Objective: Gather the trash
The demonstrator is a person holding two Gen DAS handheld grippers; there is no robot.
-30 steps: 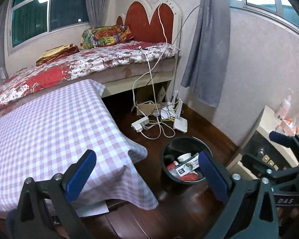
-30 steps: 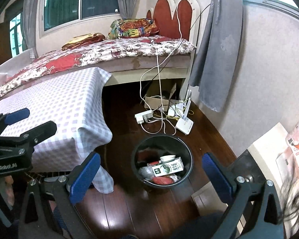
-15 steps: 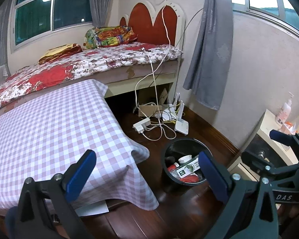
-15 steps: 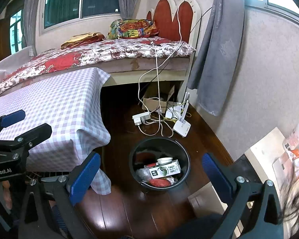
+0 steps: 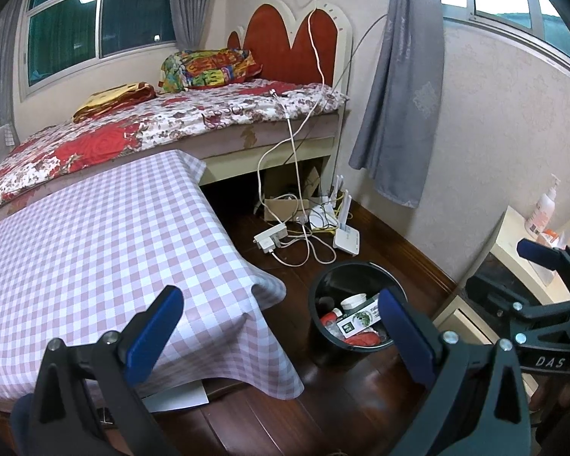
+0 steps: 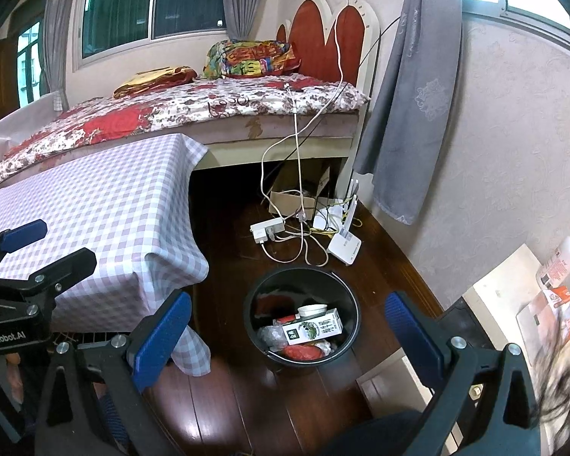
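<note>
A black round trash bin (image 5: 323, 345) (image 6: 256, 332) stands on the dark wood floor. It holds a green-and-white carton (image 6: 311, 328) (image 5: 361, 319), a white paper cup (image 6: 312, 309), red wrappers and clear plastic. My left gripper (image 5: 277, 323) is open and empty, held above the checked table's edge, with the bin beside its right finger. My right gripper (image 6: 285, 326) is open and empty, above the bin. The right gripper also shows at the right edge of the left wrist view (image 5: 543, 277), and the left gripper at the left edge of the right wrist view (image 6: 38, 247).
A table with a lilac checked cloth (image 5: 95, 235) (image 6: 95, 197) stands left of the bin. Behind it is a bed (image 5: 171, 125). A power strip (image 6: 268, 230), cables and a white router (image 6: 344, 245) lie on the floor. A cream cabinet (image 5: 513, 250) with a pump bottle (image 5: 543, 209) stands right.
Both grippers have pulled back and risen slightly, so the bin sits lower and smaller in both views. Both stay open and empty.
</note>
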